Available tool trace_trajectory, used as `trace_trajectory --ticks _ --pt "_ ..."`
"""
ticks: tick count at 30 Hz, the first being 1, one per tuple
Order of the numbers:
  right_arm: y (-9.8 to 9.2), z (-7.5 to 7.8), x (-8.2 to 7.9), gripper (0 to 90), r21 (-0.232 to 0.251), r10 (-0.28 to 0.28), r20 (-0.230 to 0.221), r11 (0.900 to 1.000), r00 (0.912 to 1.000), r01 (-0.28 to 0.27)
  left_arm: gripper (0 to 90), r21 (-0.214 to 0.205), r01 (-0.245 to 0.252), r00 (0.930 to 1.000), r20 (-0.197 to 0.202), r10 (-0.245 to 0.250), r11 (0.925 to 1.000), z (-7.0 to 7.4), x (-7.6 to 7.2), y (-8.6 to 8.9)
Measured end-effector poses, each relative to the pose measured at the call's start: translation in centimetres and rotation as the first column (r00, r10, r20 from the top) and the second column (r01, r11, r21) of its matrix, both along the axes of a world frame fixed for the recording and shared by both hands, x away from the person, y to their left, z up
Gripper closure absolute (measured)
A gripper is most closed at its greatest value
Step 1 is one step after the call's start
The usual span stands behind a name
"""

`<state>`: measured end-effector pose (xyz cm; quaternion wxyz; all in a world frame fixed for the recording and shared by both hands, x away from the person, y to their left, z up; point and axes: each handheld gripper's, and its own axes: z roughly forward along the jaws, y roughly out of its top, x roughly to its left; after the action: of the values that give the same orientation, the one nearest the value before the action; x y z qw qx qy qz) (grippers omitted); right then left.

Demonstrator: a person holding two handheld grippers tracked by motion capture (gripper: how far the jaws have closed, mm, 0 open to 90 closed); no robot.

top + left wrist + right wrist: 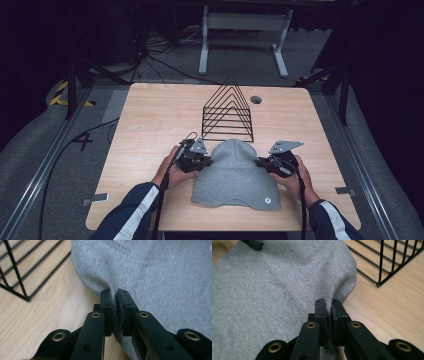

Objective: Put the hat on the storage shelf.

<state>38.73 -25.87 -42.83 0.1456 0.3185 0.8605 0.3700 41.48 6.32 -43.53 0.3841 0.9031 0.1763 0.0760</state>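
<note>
Gripping opposite edges of the grey beanie (pixel 235 172), the two grippers sit level with each other in the lower middle of the high view, one at each side of the hat. The left gripper (pixel 209 161) has its jaws pinched together on a fold of the hat's left edge; in the left gripper view the pads (pixel 107 307) squeeze a thin ridge of grey knit between them, with almost no gap left. The right gripper (pixel 258 162) does the same on the right edge, and in the right gripper view its pads (pixel 322 312) are pressed onto a tuck of fabric near the hat's rounded rim.

The beanie lies flat on the wooden table (pixel 150 130), its domed crown pointing toward the top of the frame and its wide cuffed opening toward the bottom, a small round label near the lower right corner. Its long axis runs bottom to top in the high view, so the grippers hold it across its width, about halfway up.

Just above the crown stands the black wire rack (pixel 227 112), a row of triangular dividers, its near base rail close to the crown, perhaps touching it. The rack lies straight ahead of the hat, centred between the two hands, neither hand clearly nearer. Any carry toward it would likely call for both grippers rising together and moving up the frame evenly, or the knit will sag or slip from one pinch.
</note>
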Motion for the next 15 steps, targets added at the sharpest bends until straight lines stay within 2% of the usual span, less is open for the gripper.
trace_trajectory --ticks 3,6,7,8,13,14,15 --pt "0.0 0.6 -0.2 85.6 0.003 0.005 0.018 1.0000 0.9998 -0.005 83.8 -0.021 0.004 0.9998 0.018 -0.003 0.9998 0.9 -0.3 0.2" --pt "0.2 1.2 -0.3 85.6 0.020 0.007 0.028 0.9998 0.9996 -0.008 83.9 -0.016 0.004 0.9987 0.051 -0.004 0.9999 1.7 -0.6 0.4" --pt "0.2 1.6 -0.4 85.6 0.020 0.018 0.038 0.9996 0.9991 -0.019 83.9 -0.015 0.002 0.9987 0.050 -0.001 0.9999 1.9 -0.7 0.4" --pt "0.2 1.9 -0.4 85.6 0.025 0.021 0.045 0.9995 0.9988 -0.022 83.9 -0.032 -0.001 0.9986 0.054 0.002 0.9995 2.5 -0.7 0.5" --pt "0.2 4.4 -0.7 85.7 0.046 0.025 0.102 0.9985 0.9945 -0.030 84.0 -0.058 0.006 0.9949 0.101 0.000 0.9983 4.8 -0.9 0.7" --pt "0.1 4.9 -0.7 85.7 0.048 0.026 0.112 0.9983 0.9934 -0.031 84.0 -0.056 0.010 0.9924 0.123 -0.003 0.9984 5.5 -0.8 0.7" --pt "0.1 5.7 -0.7 85.7 0.054 0.022 0.127 0.9981 0.9917 -0.029 84.1 -0.056 0.010 0.9924 0.123 -0.003 0.9984 5.5 -0.8 0.7"
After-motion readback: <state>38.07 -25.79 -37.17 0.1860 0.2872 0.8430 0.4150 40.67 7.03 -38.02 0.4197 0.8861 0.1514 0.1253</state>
